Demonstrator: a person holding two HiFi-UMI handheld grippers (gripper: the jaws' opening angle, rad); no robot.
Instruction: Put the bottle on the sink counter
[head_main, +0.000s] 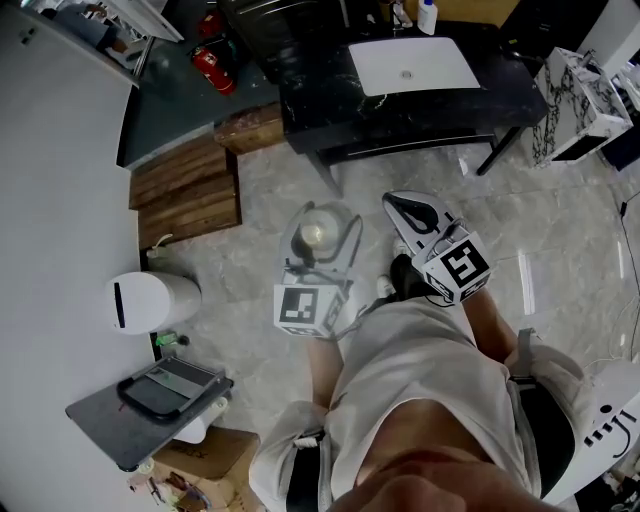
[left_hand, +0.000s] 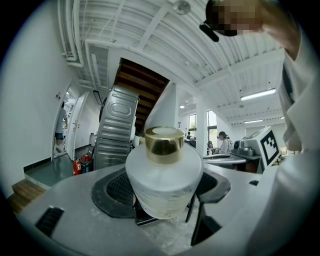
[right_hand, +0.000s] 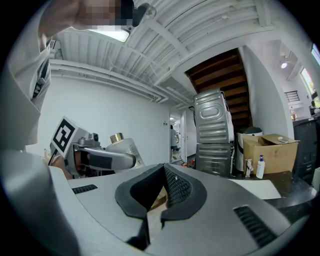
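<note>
the bottle (left_hand: 162, 175) was a squat frosted one with a gold cap (left_hand: 164, 143). i judged it to be thick glass: stiff, heavy for its build, smooth enough to slip, and likely to break if dropped on the stone floor. my left gripper (head_main: 318, 255) was clamped across its wide body below the shoulder. that seemed the right place to hold it, since the cap might pull off. a little pale liquid showed low inside. i held it upright close to my body, above the floor and well apart from the dark sink counter (head_main: 320, 105) ahead. my right gripper (right_hand: 161, 192) had its jaws closed together with nothing between them. by count: one bottle in my grip, one white basin (head_main: 412, 65) in the counter, one pump bottle (head_main: 428, 15) standing at its back edge, and two grippers.
</note>
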